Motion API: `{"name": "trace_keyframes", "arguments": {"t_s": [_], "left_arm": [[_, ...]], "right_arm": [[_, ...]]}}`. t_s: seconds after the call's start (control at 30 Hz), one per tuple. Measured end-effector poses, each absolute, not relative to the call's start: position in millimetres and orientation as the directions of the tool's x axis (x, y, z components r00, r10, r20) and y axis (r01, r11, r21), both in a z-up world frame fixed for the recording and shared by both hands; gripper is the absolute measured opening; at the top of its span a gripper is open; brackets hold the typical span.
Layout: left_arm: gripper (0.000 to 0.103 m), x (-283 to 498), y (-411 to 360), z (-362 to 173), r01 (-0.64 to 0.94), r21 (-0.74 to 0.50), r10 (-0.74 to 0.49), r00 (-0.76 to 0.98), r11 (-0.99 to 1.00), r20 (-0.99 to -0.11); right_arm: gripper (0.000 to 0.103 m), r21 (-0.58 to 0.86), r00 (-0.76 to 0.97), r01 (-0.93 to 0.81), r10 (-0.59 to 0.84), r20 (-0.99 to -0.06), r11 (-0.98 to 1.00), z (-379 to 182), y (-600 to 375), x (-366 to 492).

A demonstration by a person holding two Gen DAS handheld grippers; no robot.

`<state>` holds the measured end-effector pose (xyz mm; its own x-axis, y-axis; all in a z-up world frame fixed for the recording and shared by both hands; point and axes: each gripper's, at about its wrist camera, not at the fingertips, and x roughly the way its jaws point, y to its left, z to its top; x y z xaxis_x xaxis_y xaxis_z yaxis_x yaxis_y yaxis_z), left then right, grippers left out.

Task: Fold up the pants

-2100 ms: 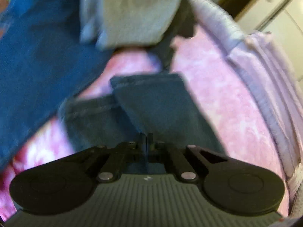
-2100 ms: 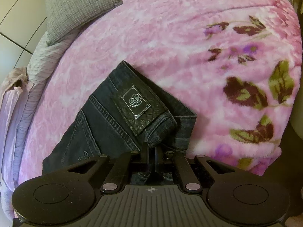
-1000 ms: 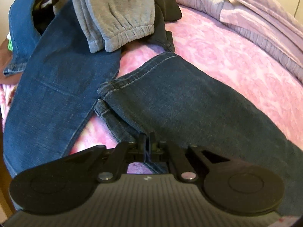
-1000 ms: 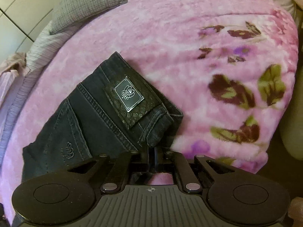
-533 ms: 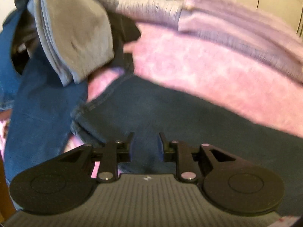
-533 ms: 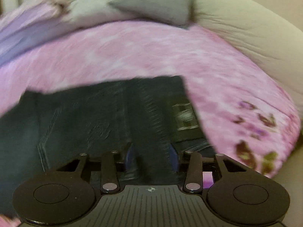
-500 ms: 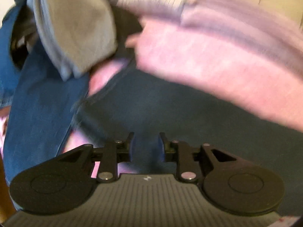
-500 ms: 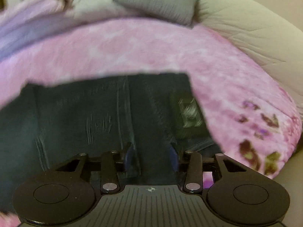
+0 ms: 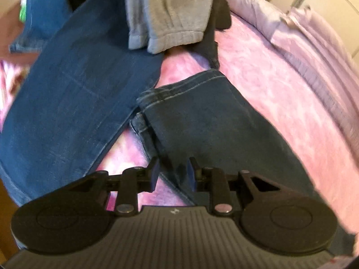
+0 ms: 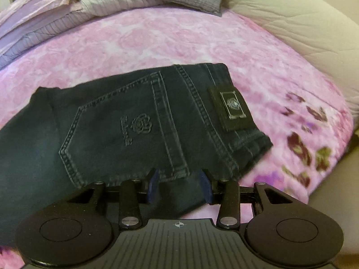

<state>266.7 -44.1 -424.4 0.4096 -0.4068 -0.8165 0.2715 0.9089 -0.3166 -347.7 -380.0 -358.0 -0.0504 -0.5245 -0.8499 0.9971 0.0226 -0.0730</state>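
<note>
With both pairs of fingers apart above the dark jeans, regrip hem and waistband squarely together.

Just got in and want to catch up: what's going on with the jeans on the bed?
A person with a gripper in each hand is folding dark jeans on a pink blanket. The jeans lie flat, one leg over the other. The left gripper is over the hem end, the right gripper over the waistband end. Both have just been opening; their jaws stand apart over the denim without pinching it. Blue jeans and grey sweatpants lie beyond the hems.
</note>
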Motion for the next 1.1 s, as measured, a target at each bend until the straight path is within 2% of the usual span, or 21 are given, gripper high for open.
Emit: {"name": "trace_keyframes", "arguments": {"t_s": [0.07,0.1,0.2,0.33,0.43,0.5,0.6,0.67,0.73,0.8,0.9,0.93,1.0,1.03,1.1], "left_arm": [[0.018,274,-40,-427,0.256,-0.365,-0.442,0.396,0.895,-0.805],[0.007,276,-37,-427,0.25,-0.384,-0.456,0.392,0.889,-0.799],[0.0,282,-32,-428,0.25,-0.408,-0.476,0.368,0.878,-0.799],[0.0,276,-24,-410,0.282,-0.425,-0.507,0.385,0.86,-0.771],[0.0,280,-20,-430,0.289,-0.376,-0.462,0.345,0.88,-0.817],[0.002,286,-19,-436,0.272,-0.399,-0.474,0.33,0.876,-0.817],[0.002,284,-20,-414,0.296,-0.378,-0.471,0.37,0.877,-0.801],[0.001,272,-26,-392,0.393,-0.329,-0.485,0.417,0.859,-0.769],[0.005,257,-37,-379,0.511,-0.264,-0.519,0.457,0.818,-0.723],[0.019,246,-54,-388,0.627,-0.191,-0.548,0.445,0.755,-0.708],[0.019,233,-72,-425,0.732,-0.013,-0.479,0.433,0.682,-0.763],[0.019,231,-71,-437,0.73,0.009,-0.447,0.429,0.684,-0.785],[0.02,223,-63,-440,0.737,0.009,-0.478,0.447,0.676,-0.756],[0.022,220,-65,-439,0.748,0.028,-0.474,0.449,0.663,-0.757],[0.033,215,-68,-436,0.762,0.035,-0.484,0.445,0.646,-0.753]], "right_arm": [[0.038,-0.082,-0.074,0.997,-0.521,-0.85,-0.008,-358,-372,-338],[0.038,-0.081,-0.08,0.996,-0.519,-0.851,-0.02,-359,-369,-335],[0.038,-0.101,-0.105,0.994,-0.518,-0.849,-0.035,-358,-358,-321],[0.038,-0.123,-0.128,0.991,-0.526,-0.841,-0.045,-353,-348,-303],[0.038,-0.123,-0.133,0.991,-0.534,-0.835,-0.053,-351,-344,-293],[0.038,-0.123,-0.135,0.991,-0.531,-0.837,-0.058,-354,-343,-288],[0.038,-0.124,-0.131,0.991,-0.529,-0.838,-0.048,-357,-343,-281],[0.038,-0.136,-0.143,0.989,-0.55,-0.823,-0.054,-355,-342,-279],[0.038,-0.131,-0.129,0.991,-0.593,-0.794,-0.041,-351,-340,-279],[0.038,-0.143,-0.104,0.99,-0.647,-0.755,0.007,-350,-341,-276],[0.038,-0.143,-0.016,0.982,-0.71,-0.704,0.12,-366,-344,-273],[0.039,-0.145,0.016,0.975,-0.709,-0.705,0.167,-377,-344,-273],[0.04,-0.137,0.051,0.962,-0.65,-0.758,0.236,-409,-344,-280],[0.041,-0.11,0.081,0.968,-0.694,-0.715,0.226,-412,-335,-287],[0.042,-0.074,0.102,0.974,-0.706,-0.701,0.214,-411,-326,-294]]}}
